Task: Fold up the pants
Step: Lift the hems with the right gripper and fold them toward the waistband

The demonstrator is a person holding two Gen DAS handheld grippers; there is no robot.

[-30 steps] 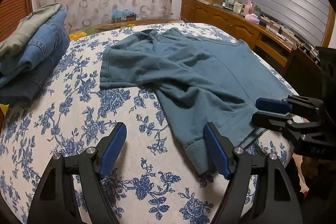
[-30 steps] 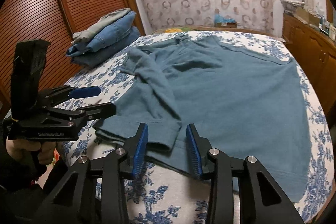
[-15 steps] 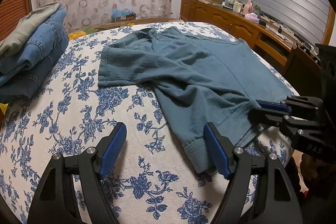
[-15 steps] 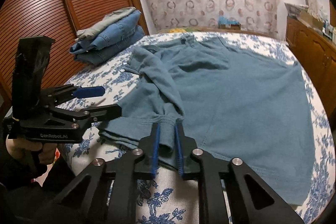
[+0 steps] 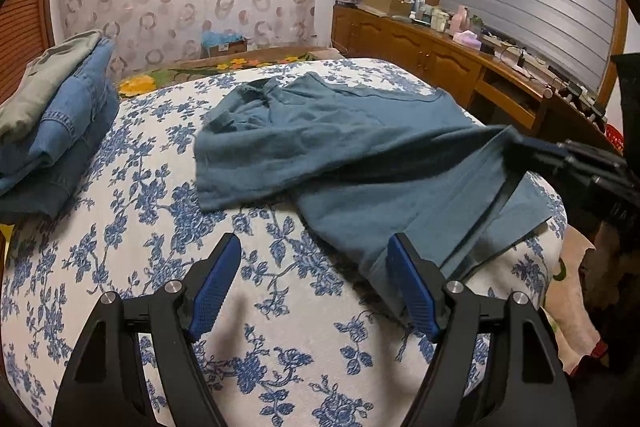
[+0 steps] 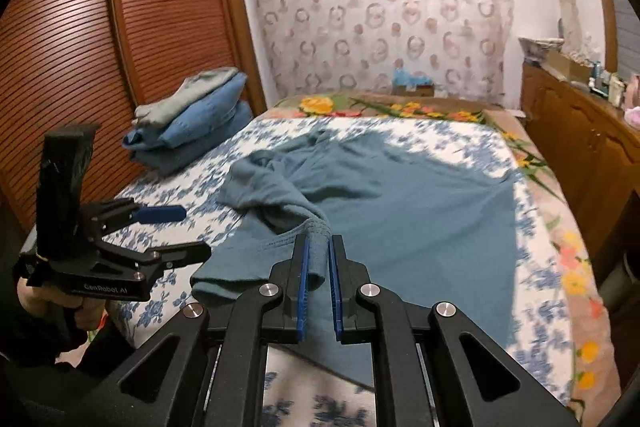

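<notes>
Pants (image 6: pixel 408 211), though the teal garment reads more like a soft knit with a stitched hem and short sleeve-like flaps, lie spread over the middle of the bed (image 5: pixel 132 227), whose cover is white cloth printed with blue flowers. The fabric is matte and limp, rumpled at the left side and smooth across the broad right panel. Its near corner is bunched into a narrow fold and lifted off the cover, pinched between the blue ribbed pads of the right gripper (image 6: pixel 318 275), whose black jaws are drawn nearly together on it. The left gripper (image 5: pixel 314 291) hangs above bare cover just beside the hem, jaws spread wide and holding nothing. At the bed's far left sits a stack (image 5: pixel 52 123) of folded denim topped with grey-green cloth.
</notes>
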